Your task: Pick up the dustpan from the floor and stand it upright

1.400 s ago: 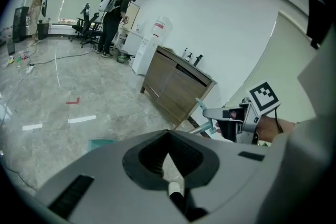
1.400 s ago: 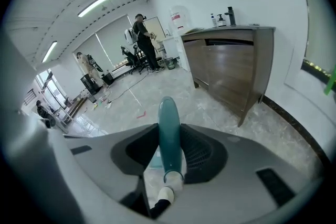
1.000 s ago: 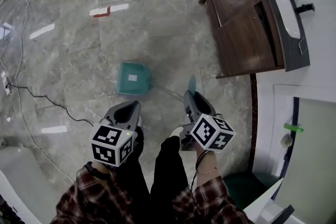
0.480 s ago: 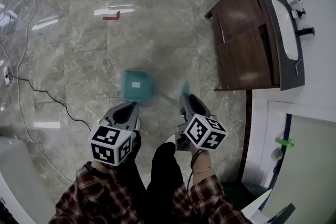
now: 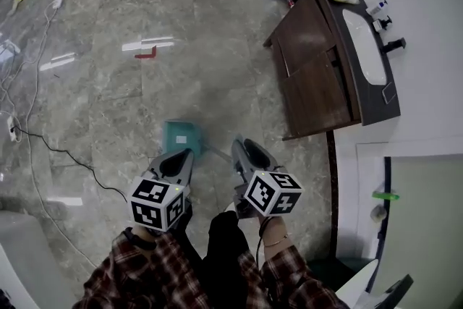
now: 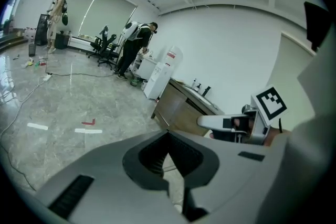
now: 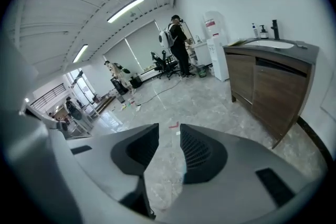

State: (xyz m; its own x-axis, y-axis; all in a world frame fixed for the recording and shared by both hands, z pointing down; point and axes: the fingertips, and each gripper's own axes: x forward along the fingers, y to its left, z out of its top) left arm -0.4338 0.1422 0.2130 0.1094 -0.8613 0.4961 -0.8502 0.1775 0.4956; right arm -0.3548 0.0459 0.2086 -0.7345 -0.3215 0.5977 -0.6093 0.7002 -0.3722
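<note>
I see the teal plastic dustpan [image 5: 181,134] lying on the grey marble floor [image 5: 101,90]. Its thin handle [image 5: 215,152] runs toward my right gripper [image 5: 241,147], whose jaws stand apart with only floor showing between them. My left gripper [image 5: 184,154] is closed and empty.

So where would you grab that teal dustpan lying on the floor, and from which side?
The dustpan is probably best taken by its thin handle, which runs along the floor toward the right hand-held gripper. Come from above with the jaws across the handle. The pan itself lies flat and looks too wide to pinch.
</note>
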